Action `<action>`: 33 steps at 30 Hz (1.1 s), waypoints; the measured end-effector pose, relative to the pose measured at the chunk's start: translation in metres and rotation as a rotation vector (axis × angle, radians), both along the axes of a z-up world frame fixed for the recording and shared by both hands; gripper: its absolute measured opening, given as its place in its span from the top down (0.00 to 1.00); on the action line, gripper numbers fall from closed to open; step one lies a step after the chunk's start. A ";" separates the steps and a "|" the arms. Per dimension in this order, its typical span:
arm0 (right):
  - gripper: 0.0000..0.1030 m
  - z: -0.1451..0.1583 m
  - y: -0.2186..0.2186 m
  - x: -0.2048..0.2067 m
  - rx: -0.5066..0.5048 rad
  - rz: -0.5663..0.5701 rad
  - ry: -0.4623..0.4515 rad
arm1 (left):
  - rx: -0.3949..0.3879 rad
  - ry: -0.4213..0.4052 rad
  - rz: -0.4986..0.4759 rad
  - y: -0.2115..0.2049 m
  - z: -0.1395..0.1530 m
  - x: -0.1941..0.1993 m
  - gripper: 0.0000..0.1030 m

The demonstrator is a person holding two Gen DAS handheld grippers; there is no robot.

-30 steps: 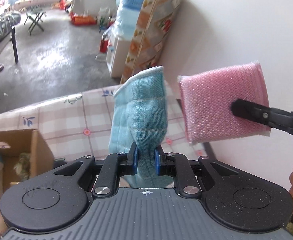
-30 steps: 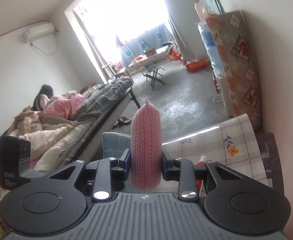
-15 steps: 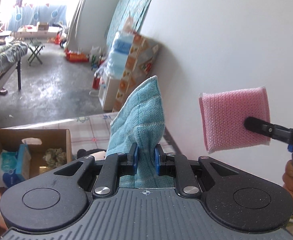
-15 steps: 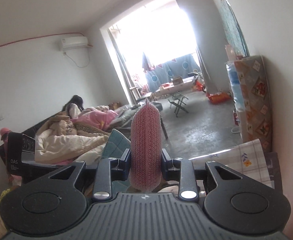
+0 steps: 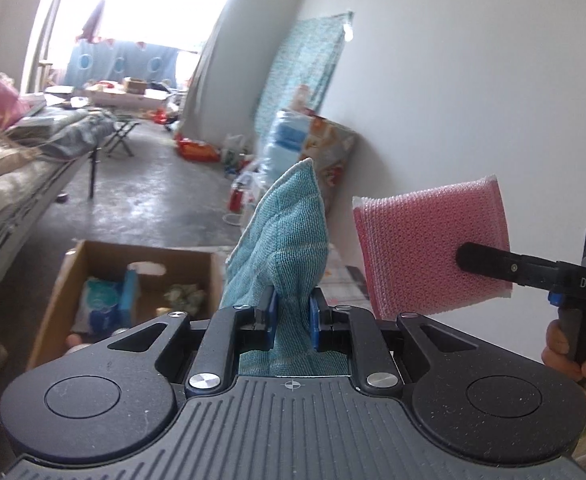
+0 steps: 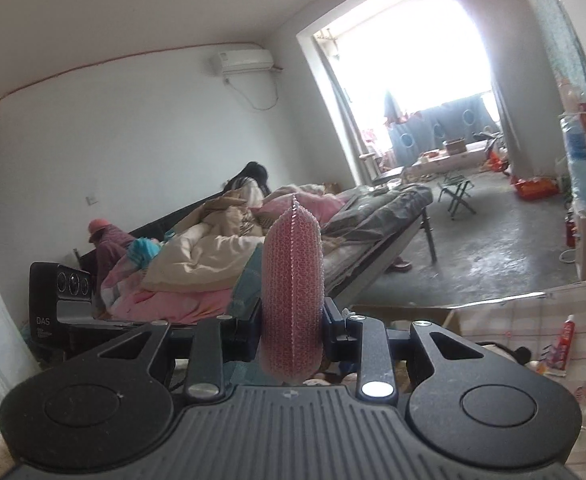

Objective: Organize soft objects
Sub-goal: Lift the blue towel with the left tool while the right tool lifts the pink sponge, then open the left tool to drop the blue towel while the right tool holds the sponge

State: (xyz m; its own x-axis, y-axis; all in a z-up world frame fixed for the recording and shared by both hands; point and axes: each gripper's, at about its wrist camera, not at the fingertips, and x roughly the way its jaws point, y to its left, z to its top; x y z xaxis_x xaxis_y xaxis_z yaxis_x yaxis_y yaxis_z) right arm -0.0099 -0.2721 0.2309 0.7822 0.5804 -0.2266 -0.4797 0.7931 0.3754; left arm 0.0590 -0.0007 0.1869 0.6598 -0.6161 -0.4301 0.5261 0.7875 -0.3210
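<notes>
Take the cardboard box (image 5: 93, 280) as your landmark: it sits open below and left of both tools, already holding a few soft-looking bundles, so part of the sorting looks done. Beyond the box to the right, the checked worktop (image 6: 533, 312) carries a small tube and a dark plush shape whose outline you cannot make out properly. Above and right of the box, your left hand-held gripper (image 5: 291, 316) is clamped on the teal cloth (image 5: 285, 240), which stands up from the jaws in a peak. Further right of the box, your right hand-held gripper (image 5: 467, 256) pinches the pink sponge (image 5: 425, 248) by one edge, held in the air and clear of the cloth. Both items seem bound for the box, and neither is in it yet. The box's near wall is hidden behind the left tool, its contents are blurred, and how much remains on the worktop is cut off.
</notes>
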 end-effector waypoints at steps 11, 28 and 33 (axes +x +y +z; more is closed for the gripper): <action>0.69 -0.067 0.079 0.113 -0.080 0.139 0.266 | 0.070 0.161 0.103 0.054 -0.070 0.068 0.86; 0.69 -0.140 0.078 0.207 -0.183 0.060 0.487 | 0.121 0.487 -0.057 0.021 -0.195 0.162 0.86; 0.69 -0.147 0.075 0.219 -0.186 0.063 0.506 | 0.207 0.532 -0.075 -0.001 -0.216 0.169 0.86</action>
